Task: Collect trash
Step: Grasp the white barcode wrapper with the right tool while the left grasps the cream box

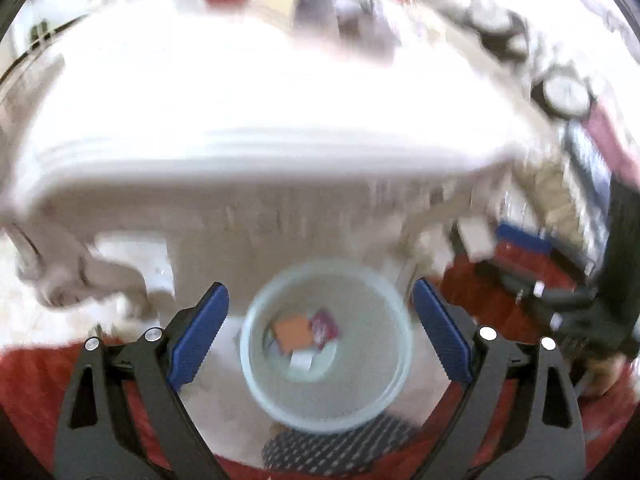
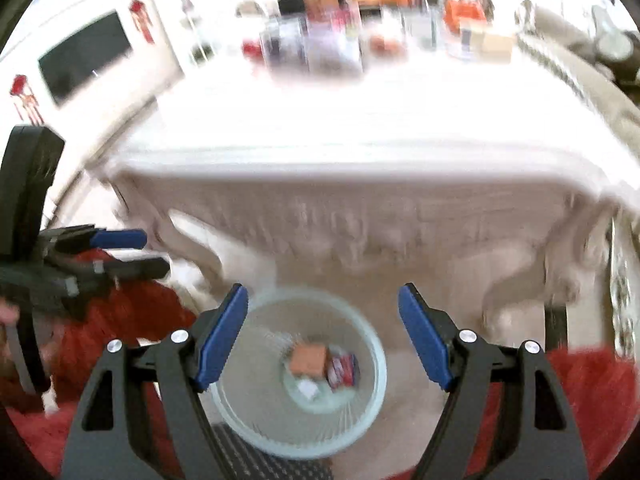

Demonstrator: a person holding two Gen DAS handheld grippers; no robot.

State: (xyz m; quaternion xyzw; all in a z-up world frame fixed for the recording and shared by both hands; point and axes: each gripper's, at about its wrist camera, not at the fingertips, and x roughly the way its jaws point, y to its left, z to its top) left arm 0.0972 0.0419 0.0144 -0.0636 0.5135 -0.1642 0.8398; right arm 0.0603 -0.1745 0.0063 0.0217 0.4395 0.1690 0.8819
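We hold both grippers over the bin (image 1: 326, 346), which sits on the floor just in front of the white-clothed worktop (image 1: 256, 92). The left gripper (image 1: 320, 332) and right gripper (image 2: 323, 336) both gape with nothing between their pads. The trash (image 2: 308, 359), an orange piece and a red wrapper (image 2: 343, 369), lies at the bin's bottom, so we judge these pieces collected.

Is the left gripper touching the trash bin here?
Apart. In the right wrist view the left gripper hangs off to the side of the trash bin, with red rug showing between them; its jaws are open and empty.
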